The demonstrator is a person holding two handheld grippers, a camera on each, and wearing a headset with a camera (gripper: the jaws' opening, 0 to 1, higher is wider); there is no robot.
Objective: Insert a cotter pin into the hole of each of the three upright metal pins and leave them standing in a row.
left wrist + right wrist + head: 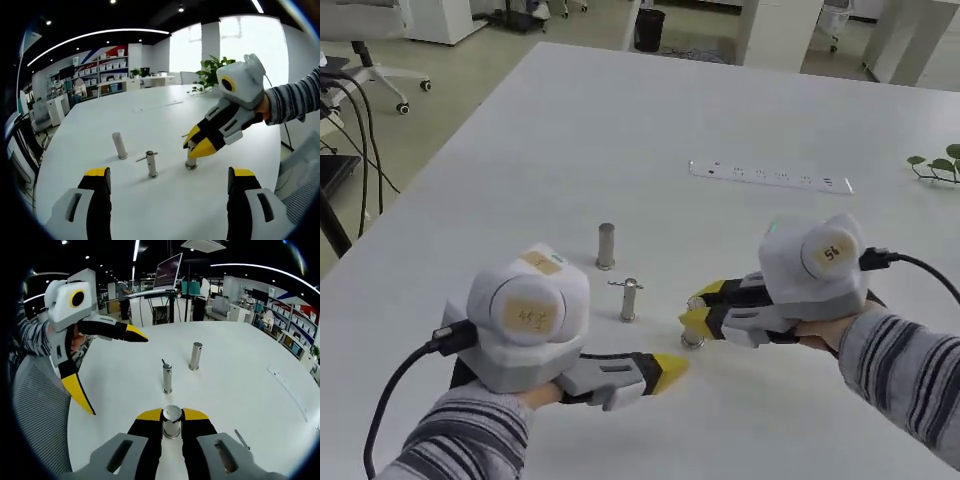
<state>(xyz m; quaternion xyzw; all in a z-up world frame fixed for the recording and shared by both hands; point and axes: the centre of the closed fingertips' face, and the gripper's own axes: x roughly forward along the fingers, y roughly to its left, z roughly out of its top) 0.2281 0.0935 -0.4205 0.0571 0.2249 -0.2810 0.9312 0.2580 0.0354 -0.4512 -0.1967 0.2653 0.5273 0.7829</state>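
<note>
Three upright metal pins stand in a row on the white table point(570, 130). The far pin point(606, 245) point(119, 145) point(195, 355) is bare. A cotter pin sticks through the top of the middle pin point(628, 298) point(150, 163) point(167, 377). My right gripper point(693, 310) point(195, 149) point(172, 415) is shut on the near pin point(692, 338) point(191, 163) point(172, 421). Just right of it on the table lies a loose cotter pin point(241, 438). My left gripper point(660, 370) point(169, 175) point(114, 372) hovers open, a short way in front of the near pin, holding nothing.
A white power strip point(770, 177) point(155, 106) lies across the far side of the table. A green plant sprig point(940, 165) sits at the right edge. Office chairs and cables stand on the floor to the left.
</note>
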